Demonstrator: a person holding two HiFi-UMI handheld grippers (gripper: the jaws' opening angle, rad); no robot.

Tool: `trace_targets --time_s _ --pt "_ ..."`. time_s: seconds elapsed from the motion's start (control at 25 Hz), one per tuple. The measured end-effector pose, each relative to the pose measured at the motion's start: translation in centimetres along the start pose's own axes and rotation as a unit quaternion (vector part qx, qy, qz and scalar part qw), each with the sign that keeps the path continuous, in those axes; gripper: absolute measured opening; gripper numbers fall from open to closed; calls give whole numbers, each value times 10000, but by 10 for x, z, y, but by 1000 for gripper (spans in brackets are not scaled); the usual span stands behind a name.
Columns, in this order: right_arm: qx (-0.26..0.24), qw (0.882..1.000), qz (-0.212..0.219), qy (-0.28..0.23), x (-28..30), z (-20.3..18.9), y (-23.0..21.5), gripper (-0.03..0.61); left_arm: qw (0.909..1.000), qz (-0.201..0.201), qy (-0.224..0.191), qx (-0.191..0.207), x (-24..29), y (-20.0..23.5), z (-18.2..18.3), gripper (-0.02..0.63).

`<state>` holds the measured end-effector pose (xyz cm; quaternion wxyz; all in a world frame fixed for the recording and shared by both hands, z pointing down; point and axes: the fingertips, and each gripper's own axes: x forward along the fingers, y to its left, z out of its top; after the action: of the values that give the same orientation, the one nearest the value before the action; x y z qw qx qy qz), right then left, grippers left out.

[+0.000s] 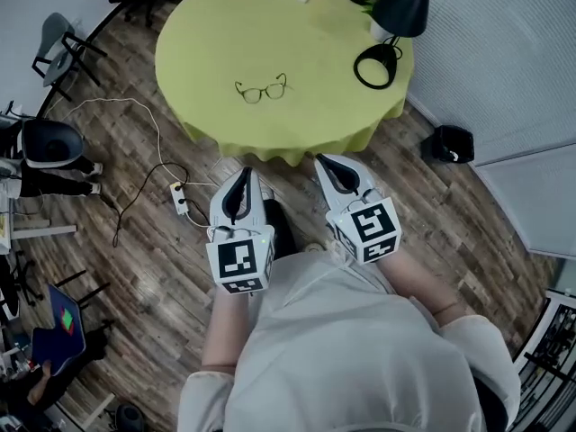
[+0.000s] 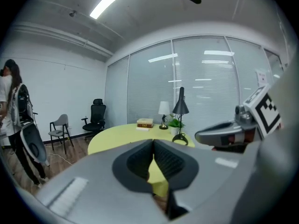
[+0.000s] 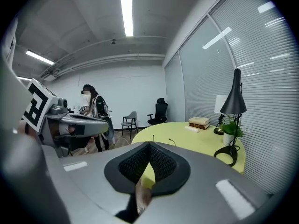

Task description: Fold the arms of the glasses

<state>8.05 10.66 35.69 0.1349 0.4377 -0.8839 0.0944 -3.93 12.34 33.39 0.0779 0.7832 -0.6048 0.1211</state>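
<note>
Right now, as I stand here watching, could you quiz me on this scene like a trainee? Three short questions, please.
1. True or false: the glasses lie on the yellow table with their arms unfolded.
2. Pick one. The left gripper and the right gripper are: A) both shut and empty; B) both wide open; C) one of them holding the glasses.
3. Fill in the blank: in the head view, the black desk lamp stands at the table's ____ side.

Key: 1 true; 2 A; 3 right.
</note>
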Motion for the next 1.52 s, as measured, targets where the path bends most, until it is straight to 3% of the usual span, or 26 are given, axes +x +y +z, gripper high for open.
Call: trace_targets --time_s 0.56,0.92,1.24,1.52 --pt "273 9933 -1099 210 190 70 -61 -2 9964 -836 112 80 184 150 49 6" --pt "425 9891 -1322 497 250 71 -101 -2 9927 -1139 356 175 257 175 52 6" --pt "553 9840 -824 1481 272 8 -142 -2 9929 -761 910 10 286 174 10 6" --pt "125 9719 -99 2350 292 -46 -158 -2 9931 -477 1046 -236 298 165 -16 6"
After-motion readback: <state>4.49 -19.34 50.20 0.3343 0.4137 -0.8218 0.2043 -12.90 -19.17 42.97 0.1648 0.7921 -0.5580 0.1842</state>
